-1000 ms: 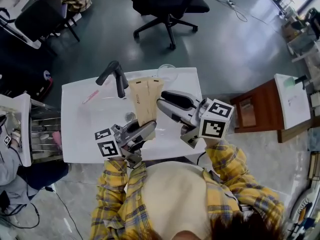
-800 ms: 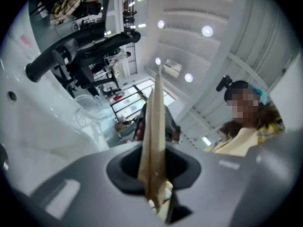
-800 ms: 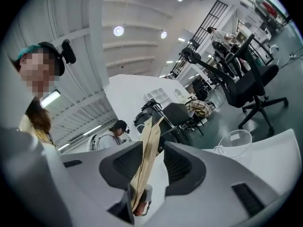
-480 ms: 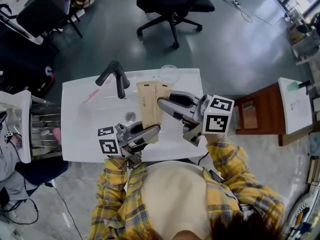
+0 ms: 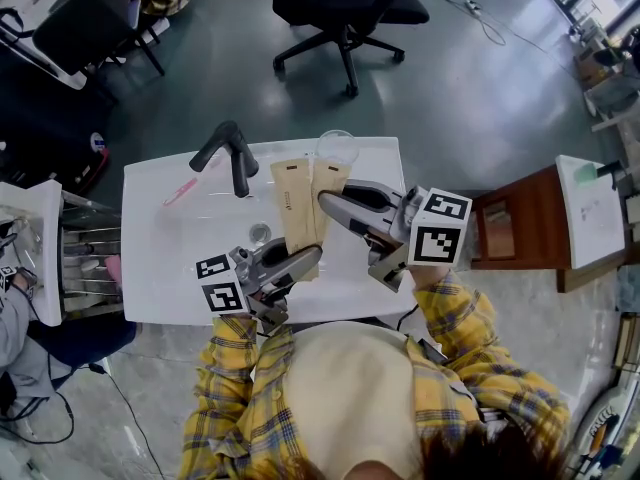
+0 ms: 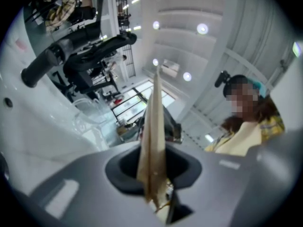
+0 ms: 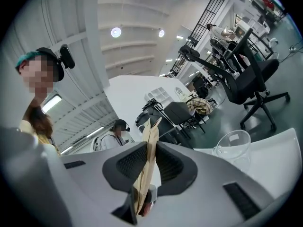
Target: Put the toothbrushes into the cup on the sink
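1. Head view's bright and even; the white sink (image 5: 160, 258) glares almost blown out, the glossy floor (image 5: 470, 78) throws a soft sheen.
2. Left gripper view: ceiling lamps (image 6: 202, 29) flare overhead, the near foreground a soft blur.
3. Right gripper view: same story, distance crisper.
4. Both gripper views bend hard, corners black.

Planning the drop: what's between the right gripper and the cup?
Only the brown paper packet that the right gripper is shut on. Its far end reaches close to the clear cup. The head view shows it.
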